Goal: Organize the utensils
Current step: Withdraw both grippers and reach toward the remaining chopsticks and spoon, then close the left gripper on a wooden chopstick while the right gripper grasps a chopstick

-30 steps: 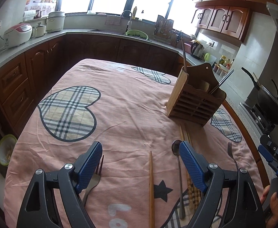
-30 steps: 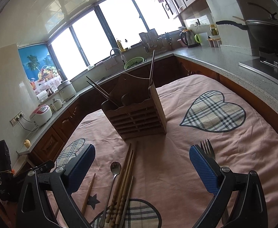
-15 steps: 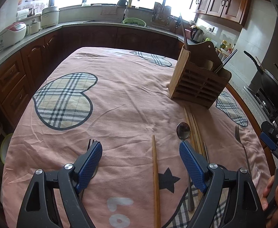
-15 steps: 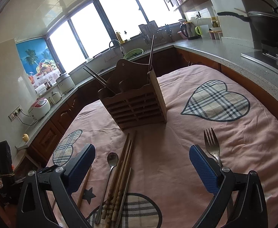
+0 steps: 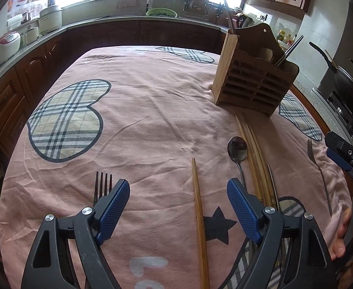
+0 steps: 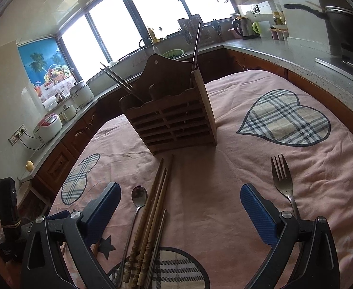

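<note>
A slatted wooden utensil holder (image 5: 253, 82) (image 6: 171, 120) stands on the pink tablecloth with metal chopsticks (image 6: 121, 82) in it. Before it lie a bundle of wooden chopsticks (image 5: 253, 149) (image 6: 152, 207), a metal spoon (image 5: 236, 149) (image 6: 138, 200) and a single wooden chopstick (image 5: 199, 207). One fork (image 5: 102, 185) lies by my left gripper's left finger; another fork (image 6: 282, 180) (image 5: 317, 168) lies by my right gripper's right finger. My left gripper (image 5: 177, 207) is open and empty above the single chopstick. My right gripper (image 6: 180, 207) is open and empty above the bundle.
The table's pink cloth (image 5: 152, 110) has plaid hearts. Dark wood cabinets and a grey counter (image 6: 309, 57) ring the table, with rice cookers (image 5: 5, 43), a sink and a kettle (image 6: 240, 27). A wok (image 5: 350, 89) sits on the stove at right.
Both grippers have pulled back and tilted down. More of the forks, spoon and chopsticks now shows ahead of the fingers. Both stay open.
</note>
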A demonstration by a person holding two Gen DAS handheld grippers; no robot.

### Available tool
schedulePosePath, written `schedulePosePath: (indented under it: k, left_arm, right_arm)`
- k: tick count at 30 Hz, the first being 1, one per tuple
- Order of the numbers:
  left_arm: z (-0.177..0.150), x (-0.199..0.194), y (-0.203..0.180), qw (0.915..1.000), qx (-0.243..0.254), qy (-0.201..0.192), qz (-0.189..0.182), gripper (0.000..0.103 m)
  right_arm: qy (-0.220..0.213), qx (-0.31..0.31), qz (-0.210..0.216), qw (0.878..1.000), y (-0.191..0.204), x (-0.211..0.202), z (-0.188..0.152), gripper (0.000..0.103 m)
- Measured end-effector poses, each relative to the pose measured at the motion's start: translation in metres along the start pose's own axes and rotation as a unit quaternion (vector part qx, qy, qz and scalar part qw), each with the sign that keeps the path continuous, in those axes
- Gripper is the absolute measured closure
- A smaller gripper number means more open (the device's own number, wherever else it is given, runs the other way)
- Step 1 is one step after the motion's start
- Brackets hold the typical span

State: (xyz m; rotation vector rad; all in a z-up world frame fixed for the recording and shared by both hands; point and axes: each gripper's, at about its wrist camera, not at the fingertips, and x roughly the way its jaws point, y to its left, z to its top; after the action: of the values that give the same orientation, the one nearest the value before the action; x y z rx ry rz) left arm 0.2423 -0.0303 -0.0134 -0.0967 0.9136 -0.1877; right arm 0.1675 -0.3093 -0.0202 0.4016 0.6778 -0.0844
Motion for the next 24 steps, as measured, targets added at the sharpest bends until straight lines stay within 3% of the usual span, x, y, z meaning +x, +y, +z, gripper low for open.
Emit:
schedulePosePath:
  k: [7, 11, 14, 24]
  left_arm:
    - [0.004, 0.023, -0.002, 0.9998, 0.004, 0.021, 0.003, 0.033]
    - [0.007, 0.036, 0.0, 0.9995, 0.002, 0.031, 0.004, 0.037]
    - [0.008, 0.046, -0.001, 0.9991, 0.001, 0.041, 0.001, 0.047]
    - [0.012, 0.061, -0.012, 0.9984, 0.034, 0.045, 0.01, 0.049]
  right_arm:
    - [0.026, -0.014, 0.0, 1.0, 0.006, 0.033, 0.006, 0.007]
    - [0.046, -0.015, -0.003, 0.999, 0.007, 0.057, 0.01, 0.027]
    - [0.058, -0.014, -0.005, 0.998, 0.009, 0.077, 0.016, 0.044]
    - [0.102, -0.038, -0.025, 0.994, 0.021, 0.141, 0.03, 0.075]
